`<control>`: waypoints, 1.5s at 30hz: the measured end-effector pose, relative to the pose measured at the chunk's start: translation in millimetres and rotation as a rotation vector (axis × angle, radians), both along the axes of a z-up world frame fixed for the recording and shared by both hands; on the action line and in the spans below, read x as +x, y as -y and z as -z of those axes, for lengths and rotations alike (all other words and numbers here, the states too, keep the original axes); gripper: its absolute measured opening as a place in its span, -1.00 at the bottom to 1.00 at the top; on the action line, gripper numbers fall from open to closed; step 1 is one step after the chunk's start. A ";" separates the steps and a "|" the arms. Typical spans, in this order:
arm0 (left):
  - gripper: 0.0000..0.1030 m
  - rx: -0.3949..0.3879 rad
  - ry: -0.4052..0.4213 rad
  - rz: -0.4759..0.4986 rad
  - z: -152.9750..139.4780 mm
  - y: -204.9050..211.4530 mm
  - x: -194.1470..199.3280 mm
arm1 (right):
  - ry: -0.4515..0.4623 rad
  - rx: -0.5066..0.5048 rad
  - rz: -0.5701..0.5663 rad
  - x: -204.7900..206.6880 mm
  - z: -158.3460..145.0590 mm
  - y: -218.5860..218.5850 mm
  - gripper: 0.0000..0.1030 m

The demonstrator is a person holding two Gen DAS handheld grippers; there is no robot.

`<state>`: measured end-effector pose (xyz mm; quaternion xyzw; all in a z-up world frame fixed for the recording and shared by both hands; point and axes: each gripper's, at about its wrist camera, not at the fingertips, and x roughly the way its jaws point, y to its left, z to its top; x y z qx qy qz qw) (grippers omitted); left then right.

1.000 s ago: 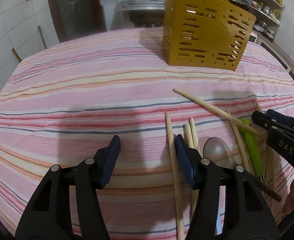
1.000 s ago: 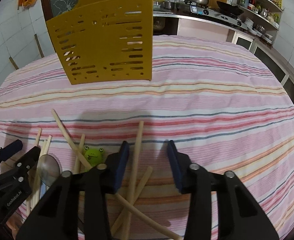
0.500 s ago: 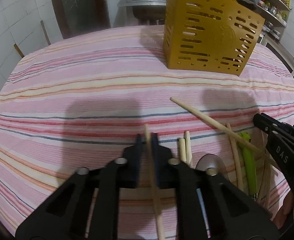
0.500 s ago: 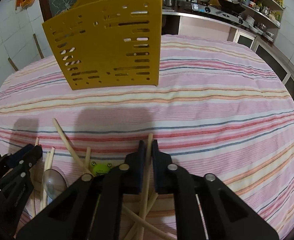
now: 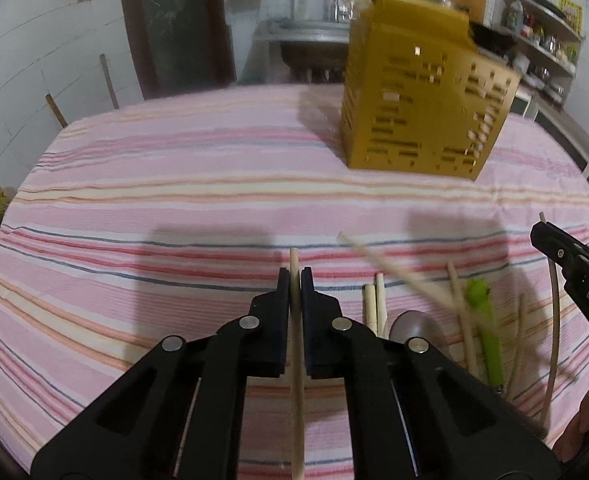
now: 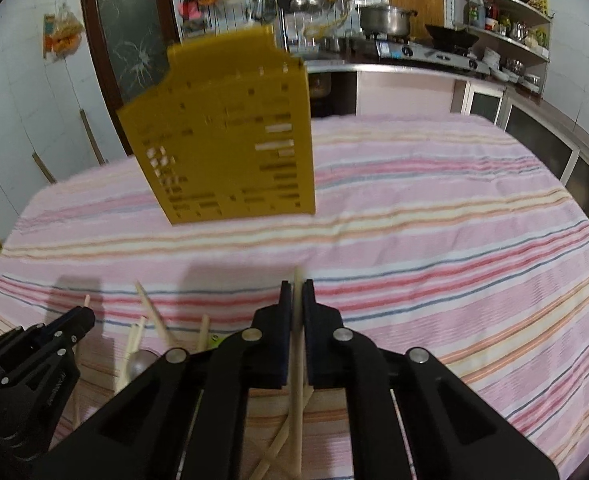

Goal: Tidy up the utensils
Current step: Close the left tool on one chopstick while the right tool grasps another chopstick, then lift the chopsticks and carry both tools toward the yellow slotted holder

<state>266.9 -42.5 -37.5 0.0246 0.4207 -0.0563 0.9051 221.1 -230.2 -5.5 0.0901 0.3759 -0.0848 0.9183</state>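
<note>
My left gripper [image 5: 294,274] is shut on a wooden chopstick [image 5: 295,380] and holds it above the striped cloth. My right gripper [image 6: 296,286] is shut on another wooden chopstick [image 6: 295,408], also raised. A yellow slotted utensil holder [image 5: 422,114] stands upright at the far side of the table; it also shows in the right wrist view [image 6: 230,140]. Several loose chopsticks [image 5: 374,308], a metal spoon [image 5: 412,324] and a green frog-headed utensil [image 5: 484,324] lie on the cloth between the grippers.
The table carries a pink striped cloth [image 5: 174,200]. A kitchen counter with a pot and stove [image 6: 386,20] stands behind the table, shelves [image 6: 506,0] at the right. White tiled walls lie to the left.
Both grippers closed on a chopstick each, then lifted them off the cloth; the holder now appears farther and lower in view as the grippers rose.
</note>
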 end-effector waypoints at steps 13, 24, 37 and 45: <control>-0.92 -0.077 0.245 -0.010 -70.4 -19.6 -48.7 | 0.225 -0.009 -0.005 -37.7 -51.3 11.3 -0.88; -0.92 -0.118 0.338 0.003 -109.0 -17.0 -74.4 | 0.305 -0.001 -0.031 -59.3 -72.3 14.3 -0.88; -0.92 -0.143 0.372 0.017 -124.0 -18.5 -80.7 | 0.353 -0.034 -0.050 -70.4 -89.7 11.3 -0.88; -0.92 -0.162 0.393 0.026 -130.3 -19.6 -78.3 | 0.372 -0.032 -0.053 -71.4 -97.5 14.9 -0.88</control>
